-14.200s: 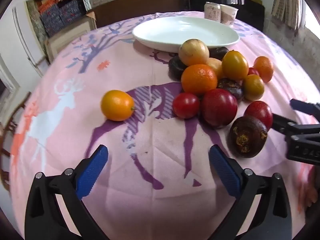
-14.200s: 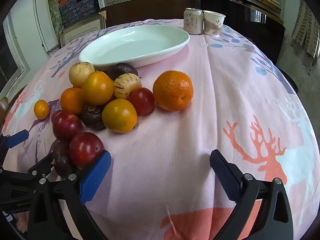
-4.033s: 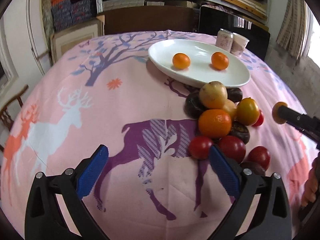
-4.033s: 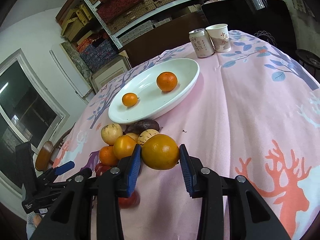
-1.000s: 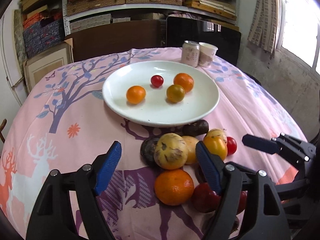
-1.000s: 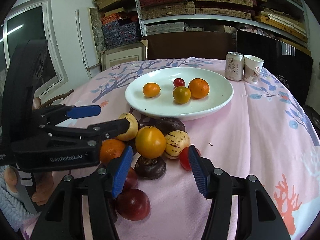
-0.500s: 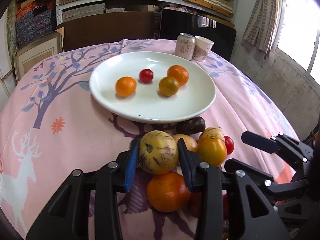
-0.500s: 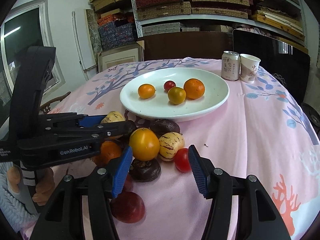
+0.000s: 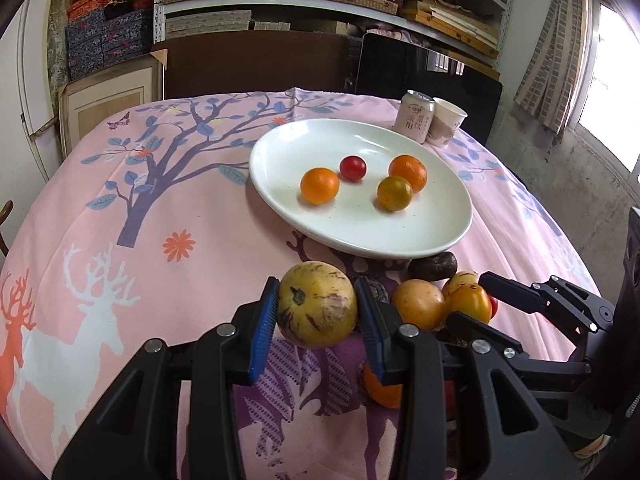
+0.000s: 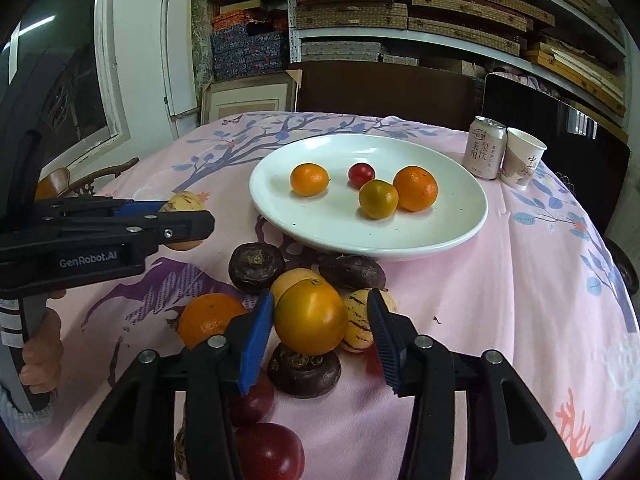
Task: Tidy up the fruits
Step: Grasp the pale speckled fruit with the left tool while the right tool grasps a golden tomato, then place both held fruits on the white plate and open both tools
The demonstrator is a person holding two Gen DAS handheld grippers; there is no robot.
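Reading "GenRobot.AI", left tongs (image 10: 182, 222) clamp a speckled melon (image 9: 317, 305); right tongs (image 10: 320, 338) are closing around an orange tomato (image 10: 310, 317).

Drink can (image 9: 416, 121) touching paper cup (image 9: 447, 127) on pink deer-print tablecloth (image 9: 120, 216); laden shelves (image 10: 440, 12) behind

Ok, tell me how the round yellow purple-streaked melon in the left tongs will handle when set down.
The round yellow purple-streaked melon will likely roll on the shallow white plate. Its smooth skin may slip between the left tongs. It looks firm.
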